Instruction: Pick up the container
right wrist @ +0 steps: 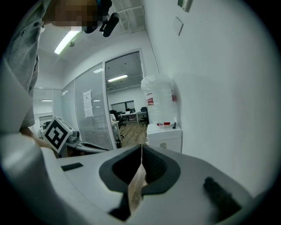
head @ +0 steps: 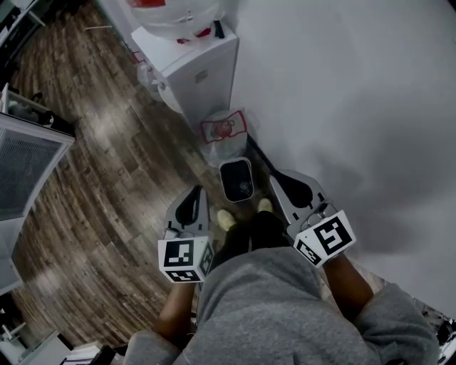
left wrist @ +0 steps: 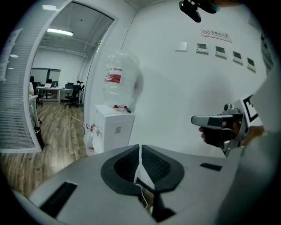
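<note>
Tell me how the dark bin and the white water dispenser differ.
The bin is dark and open-topped; the water dispenser is white and carries a bottle. The bin sits just ahead of the person's shoes; the dispenser stands farther along. Both stand by the white wall.

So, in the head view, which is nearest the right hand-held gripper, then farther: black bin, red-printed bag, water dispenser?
1. black bin, just left of the right hand-held gripper
2. red-printed bag, beyond the bin
3. water dispenser, upper left, by the wall
</note>
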Demonstrator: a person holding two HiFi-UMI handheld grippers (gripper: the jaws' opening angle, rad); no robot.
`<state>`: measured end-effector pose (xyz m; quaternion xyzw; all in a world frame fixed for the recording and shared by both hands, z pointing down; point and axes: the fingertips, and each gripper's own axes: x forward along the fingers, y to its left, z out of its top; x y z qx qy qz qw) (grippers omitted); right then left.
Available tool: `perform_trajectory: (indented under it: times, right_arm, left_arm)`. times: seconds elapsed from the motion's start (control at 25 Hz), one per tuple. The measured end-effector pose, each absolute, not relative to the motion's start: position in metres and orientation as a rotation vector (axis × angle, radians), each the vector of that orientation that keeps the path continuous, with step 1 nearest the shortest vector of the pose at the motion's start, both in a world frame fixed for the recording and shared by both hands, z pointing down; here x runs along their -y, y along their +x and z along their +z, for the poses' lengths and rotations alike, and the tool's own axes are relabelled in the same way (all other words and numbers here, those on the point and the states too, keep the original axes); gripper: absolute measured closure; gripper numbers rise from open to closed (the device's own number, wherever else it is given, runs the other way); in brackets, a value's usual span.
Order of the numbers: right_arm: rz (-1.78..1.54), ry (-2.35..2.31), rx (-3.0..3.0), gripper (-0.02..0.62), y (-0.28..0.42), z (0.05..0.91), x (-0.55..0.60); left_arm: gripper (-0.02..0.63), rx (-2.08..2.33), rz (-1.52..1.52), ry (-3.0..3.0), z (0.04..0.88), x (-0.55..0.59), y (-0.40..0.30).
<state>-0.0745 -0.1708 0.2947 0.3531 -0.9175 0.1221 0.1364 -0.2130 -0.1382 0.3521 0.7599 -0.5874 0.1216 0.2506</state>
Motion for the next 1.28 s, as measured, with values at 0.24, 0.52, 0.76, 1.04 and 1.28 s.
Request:
perform_trajectory:
  times: [0.24,0.52,0.76,1.04,1.28]
  right_arm:
    - [0.432,1.028,2.64,0.569,-0.065,0.312,0.185]
    - [0.499,0.957,2.625,0.569,-0.062,0.341,0.216]
    - [0.557,0.855,2.542,0.569,-0.067,0.398,0.243]
    - [0.623,0.74,2.471,0.569,-0.081,0.472,0.251]
    - [0.701,0.71,2.424,0.569,-0.087,0.527,0.252]
  left_arm:
    - [0.591,1.544,0.388,2.05,0.383,0.155,-0.202]
    - [0.591,1.569,0.468,1.977,0.425,0.181,-0.204]
    - [0.589,1.573,0.507,1.881,0.465,0.202,-0.198]
    - [0.589,1.546,0.55,1.81,0.541,0.217,-0.192]
    - [0.519,1.486,0.545,1.71,0.647,0.221,-0.197]
